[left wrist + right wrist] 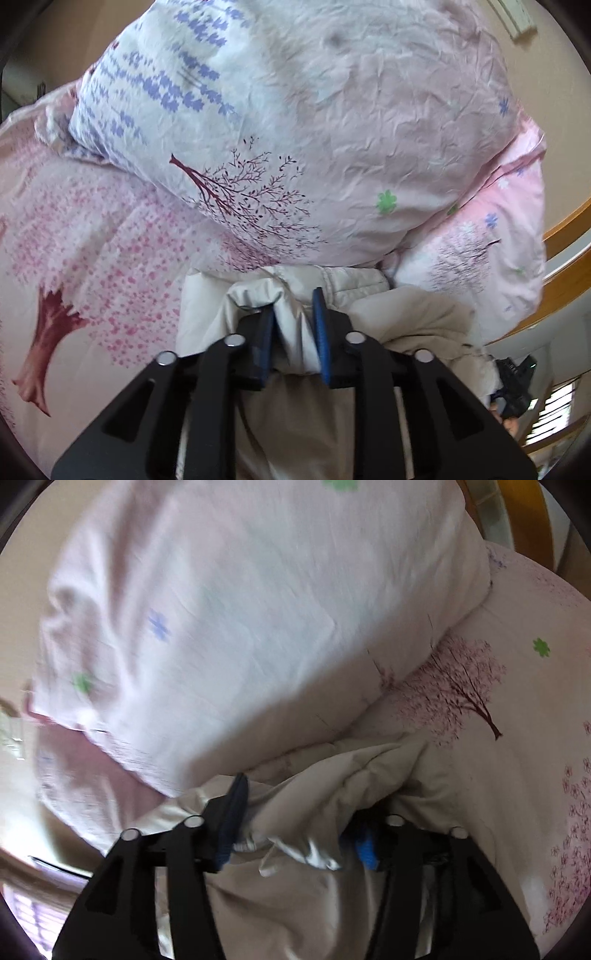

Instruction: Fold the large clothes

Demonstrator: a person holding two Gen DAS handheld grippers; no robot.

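1. Beige garment (295, 413) lies on the floral bedsheet (110, 240), against the pillow (295, 110).
2. Left gripper (295, 314) loosely straddles a fold – jaws parted.
3. Right gripper (299, 812) gapes wide, cloth between – let go cleanly, then smooth it flat.

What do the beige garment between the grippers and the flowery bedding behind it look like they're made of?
Beige garment: probably a thin synthetic shell, maybe nylon or polyester, puffy and slightly shiny where it bunches.
Flowery bedding: likely woven cotton or a cotton blend, matte, finely creased all over, printed with trees and small flowers.
Both are guesses from the surface look alone.
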